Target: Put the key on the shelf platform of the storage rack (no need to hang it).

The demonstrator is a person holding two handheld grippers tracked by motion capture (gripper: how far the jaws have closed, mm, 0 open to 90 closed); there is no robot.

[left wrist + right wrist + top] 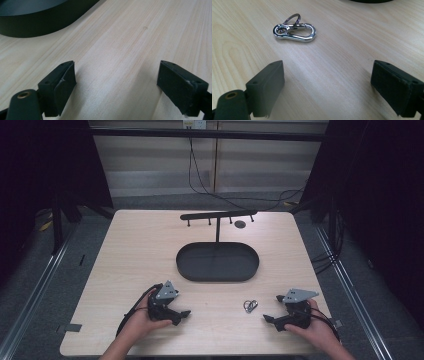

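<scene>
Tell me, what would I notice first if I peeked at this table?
Probably the black oval tray in the middle, with a hook rack standing behind it. Then the shiny silver clip with a key ring, lying on the wood between the left hand-held gripper and the right hand-held gripper, nearer the right one. Both are open.

Two hands, two grippers, low at the near edge.
Left gripper (186, 313) and right gripper (267, 318) point inward, jaws wide apart.

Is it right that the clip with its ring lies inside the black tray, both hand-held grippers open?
Not quite: the clip lies on the bare table, outside the tray, near the right hand-held gripper, as the high view shows. Both hand-held grippers are open, the left too.
</scene>
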